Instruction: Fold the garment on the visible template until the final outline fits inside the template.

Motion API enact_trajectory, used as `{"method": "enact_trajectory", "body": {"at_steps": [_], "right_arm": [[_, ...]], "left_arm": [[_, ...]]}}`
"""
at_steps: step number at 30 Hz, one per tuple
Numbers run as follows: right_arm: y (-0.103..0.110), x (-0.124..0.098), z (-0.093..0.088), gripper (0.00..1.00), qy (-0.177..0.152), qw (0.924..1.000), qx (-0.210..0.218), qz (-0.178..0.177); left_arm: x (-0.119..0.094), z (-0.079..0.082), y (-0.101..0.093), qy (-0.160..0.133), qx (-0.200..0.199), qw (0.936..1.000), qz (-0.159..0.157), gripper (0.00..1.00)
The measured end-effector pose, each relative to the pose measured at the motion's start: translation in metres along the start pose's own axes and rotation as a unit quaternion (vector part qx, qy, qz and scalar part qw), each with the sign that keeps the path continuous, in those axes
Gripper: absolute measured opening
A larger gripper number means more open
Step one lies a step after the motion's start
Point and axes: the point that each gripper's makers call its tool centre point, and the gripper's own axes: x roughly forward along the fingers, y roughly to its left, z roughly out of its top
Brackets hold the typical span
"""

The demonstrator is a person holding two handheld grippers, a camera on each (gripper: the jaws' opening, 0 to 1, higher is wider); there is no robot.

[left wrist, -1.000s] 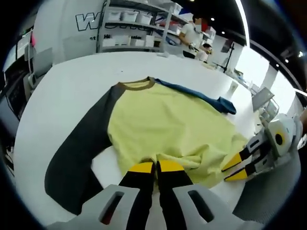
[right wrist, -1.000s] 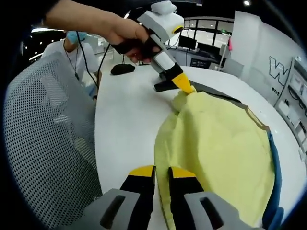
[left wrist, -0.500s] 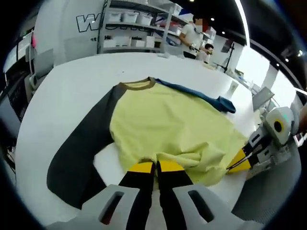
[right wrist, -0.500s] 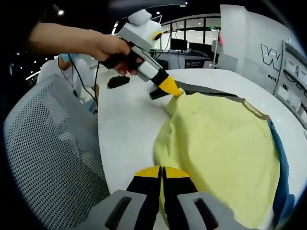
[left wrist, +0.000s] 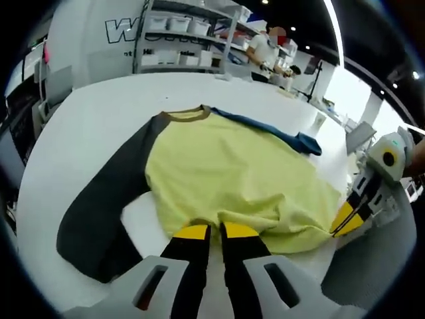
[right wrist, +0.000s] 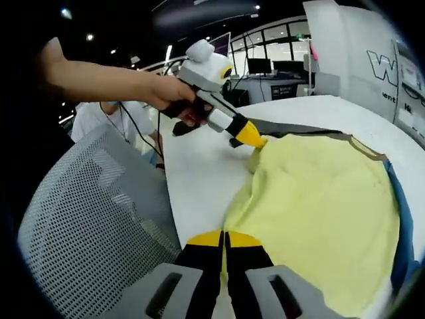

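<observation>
A long-sleeved shirt with a yellow body [left wrist: 232, 166] lies spread on the white table [left wrist: 99, 113]. Its dark grey sleeve [left wrist: 106, 206] trails to the left and its blue sleeve [left wrist: 279, 136] runs along the far right. A white template [left wrist: 141, 218] peeks out under the near left of the body. My left gripper [left wrist: 216, 231] is shut on the yellow hem. My right gripper [left wrist: 345, 218] is at the hem's right corner. In the right gripper view, my right gripper [right wrist: 224, 239] is shut on the yellow body's [right wrist: 319, 206] edge, and my left gripper [right wrist: 251, 136], held by a hand, pinches the far corner.
A grey mesh chair back [right wrist: 86, 219] stands close to the table's edge beside my right gripper. Shelves with boxes [left wrist: 186, 40] and people [left wrist: 265, 46] are beyond the table's far side. A person in white [right wrist: 119, 116] sits behind the chair.
My right gripper's jaws, slightly apart a second ago, have shut on the hem. Both grippers have drawn the hem nearer and a little up. The dark sleeve has slid with it.
</observation>
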Motion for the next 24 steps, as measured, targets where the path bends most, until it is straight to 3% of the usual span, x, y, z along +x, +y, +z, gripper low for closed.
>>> {"method": "enact_trajectory", "body": {"at_steps": [11,15,19,24], "right_arm": [[-0.002,-0.004,0.007,0.0,-0.018,0.9998,0.013,0.0],[-0.003,-0.005,0.008,0.0,-0.021,0.9997,0.014,-0.001],[-0.004,-0.005,0.008,0.0,-0.02,0.9997,0.015,-0.002],[-0.004,-0.007,0.009,0.0,-0.023,0.9996,0.018,-0.003]], "left_arm": [[-0.016,-0.025,-0.009,0.005,0.01,0.9995,-0.03,0.2],[-0.014,-0.035,-0.017,0.02,0.05,0.9976,-0.044,0.23],[-0.008,-0.037,-0.018,0.031,0.099,0.994,-0.034,0.25],[-0.001,-0.033,-0.019,0.032,0.107,0.9931,-0.036,0.23]]}}
